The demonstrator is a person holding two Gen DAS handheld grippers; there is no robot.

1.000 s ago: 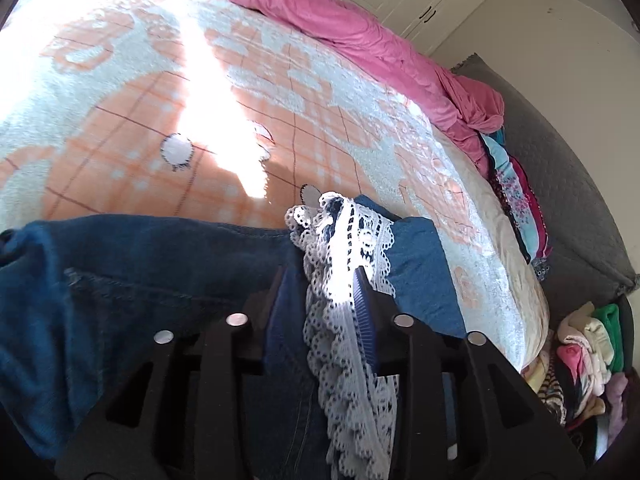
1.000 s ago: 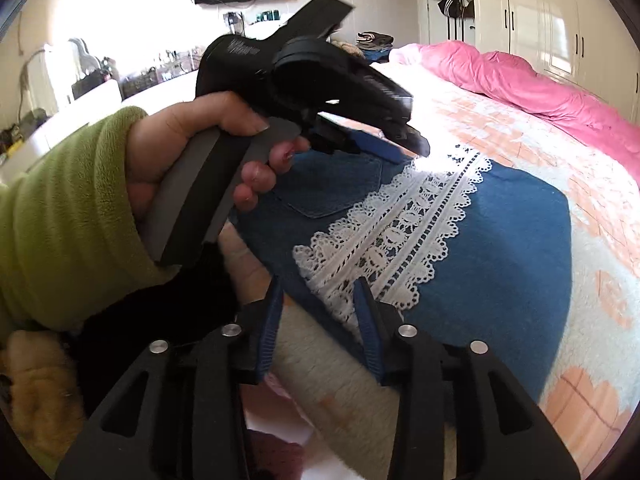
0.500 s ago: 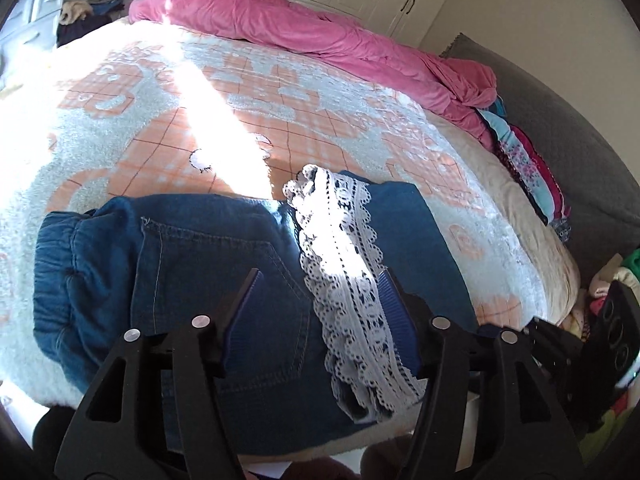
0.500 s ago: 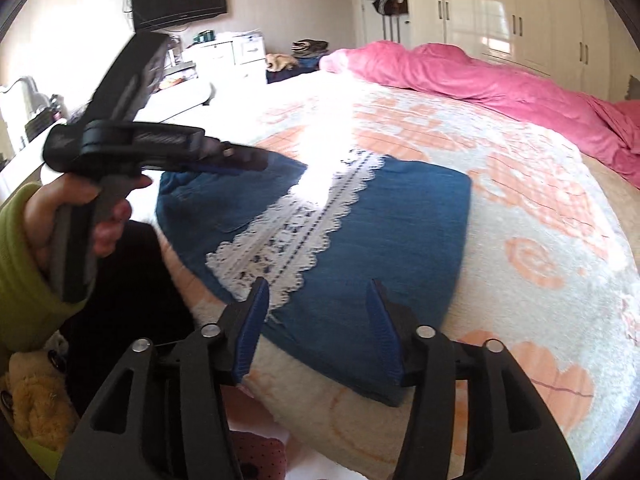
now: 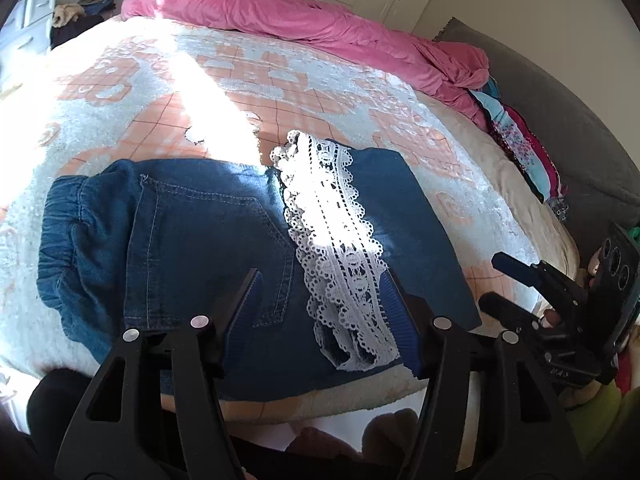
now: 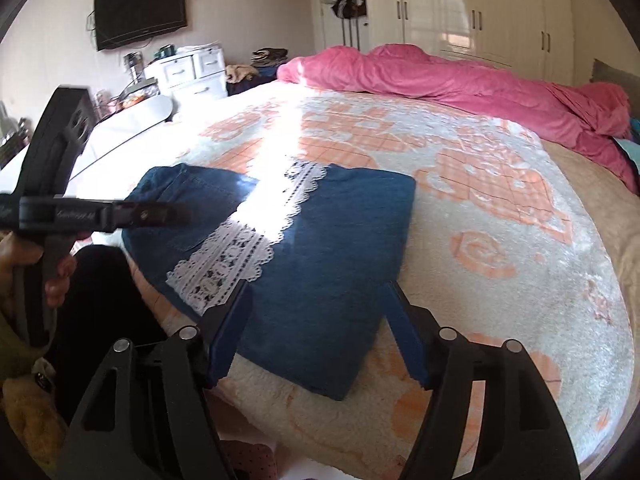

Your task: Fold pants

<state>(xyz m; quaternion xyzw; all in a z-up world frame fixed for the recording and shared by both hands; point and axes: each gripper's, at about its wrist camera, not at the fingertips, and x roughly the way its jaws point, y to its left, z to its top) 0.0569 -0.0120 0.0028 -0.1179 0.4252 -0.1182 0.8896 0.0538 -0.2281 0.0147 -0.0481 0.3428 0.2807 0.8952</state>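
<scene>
The folded denim pants (image 5: 208, 240) lie flat near the front edge of the bed (image 5: 472, 184), on its orange-and-white patterned blanket (image 6: 500, 240), with a white lace trim (image 5: 332, 240) running across the fold and a band of sunlight falling over it. The elastic waistband bunches at the left end in the left wrist view. The left gripper (image 5: 320, 300) hovers above the pants with its blue pads spread and nothing pinched between them — the cloth below lies untouched. The right gripper (image 6: 316, 312) hangs over the near corner of the folded denim, its jaws opening and empty. A pink duvet (image 6: 460, 80) is heaped along the far side of the bed, and a television (image 6: 140, 14) hangs on the wall
</scene>
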